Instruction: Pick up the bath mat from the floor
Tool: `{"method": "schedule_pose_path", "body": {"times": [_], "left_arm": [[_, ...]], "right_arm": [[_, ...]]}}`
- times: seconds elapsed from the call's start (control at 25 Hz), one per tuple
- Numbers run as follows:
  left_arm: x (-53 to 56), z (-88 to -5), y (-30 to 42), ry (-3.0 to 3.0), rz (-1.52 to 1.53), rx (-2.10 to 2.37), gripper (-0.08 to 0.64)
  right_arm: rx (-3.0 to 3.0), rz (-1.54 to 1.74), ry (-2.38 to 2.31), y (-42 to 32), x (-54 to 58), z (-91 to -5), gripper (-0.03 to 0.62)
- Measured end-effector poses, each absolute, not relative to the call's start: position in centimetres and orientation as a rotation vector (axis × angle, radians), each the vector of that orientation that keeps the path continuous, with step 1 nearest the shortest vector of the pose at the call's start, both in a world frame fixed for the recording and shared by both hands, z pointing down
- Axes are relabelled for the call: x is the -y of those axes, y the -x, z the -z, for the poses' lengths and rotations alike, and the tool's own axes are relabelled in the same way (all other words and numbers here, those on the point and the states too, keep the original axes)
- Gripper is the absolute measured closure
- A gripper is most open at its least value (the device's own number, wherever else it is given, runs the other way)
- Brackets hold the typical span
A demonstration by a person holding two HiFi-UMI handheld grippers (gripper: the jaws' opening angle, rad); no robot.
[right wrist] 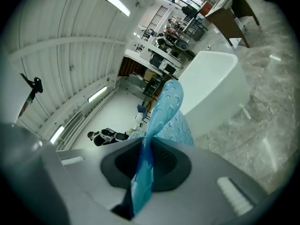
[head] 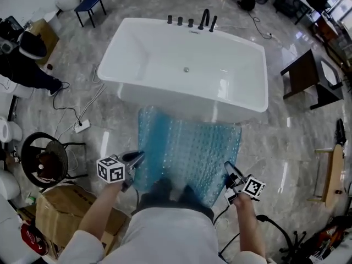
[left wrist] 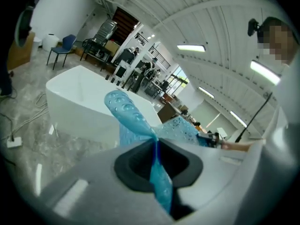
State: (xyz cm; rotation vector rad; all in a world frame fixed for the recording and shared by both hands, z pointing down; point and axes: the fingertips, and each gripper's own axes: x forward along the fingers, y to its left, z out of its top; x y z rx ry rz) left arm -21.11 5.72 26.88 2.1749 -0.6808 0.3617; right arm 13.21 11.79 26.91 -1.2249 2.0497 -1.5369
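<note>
**First onlooker:** Where is the bath mat (head: 190, 147)?

**Second onlooker:** The blue, bubbled mat hangs stretched between two hand-held grippers. It is on the near side of the white bathtub (head: 165, 54), above the grey marble floor (head: 275, 142).

**First onlooker:** And the jaws?

**Second onlooker:** The left gripper (head: 136, 158) has its jaws pressed together on the mat's near left corner, the blue sheet pinched between the dark pads (left wrist: 133, 165). The right gripper (head: 229, 169) is clamped the same way on the near right corner. A flap of mat stands up beyond each pair of jaws.

**First onlooker:** And the far edge?

**Second onlooker:** It drapes toward the tub's near wall; I cannot tell whether it touches the floor. Black taps (head: 190, 22) line the tub's far rim, and a cardboard box (head: 52, 208) sits near left.
</note>
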Motion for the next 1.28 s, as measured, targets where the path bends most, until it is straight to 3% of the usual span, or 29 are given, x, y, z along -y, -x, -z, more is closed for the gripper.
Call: {"method": "schedule_pose_path", "body": {"times": [0.72, 1.28], "left_arm": [[-21.2, -15.7, 12.5, -2.141, 0.09, 0.708, 0.534], [-26.1, -11.9, 12.6, -2.193, 0.099, 0.647, 0.532]], "right_arm": [[-2.273, 1.393, 0.987, -20.0, -25.0, -16.8, 0.555], [-2.207, 1.311, 0.967, -18.9, -29.1, -13.3, 0.558]]}}
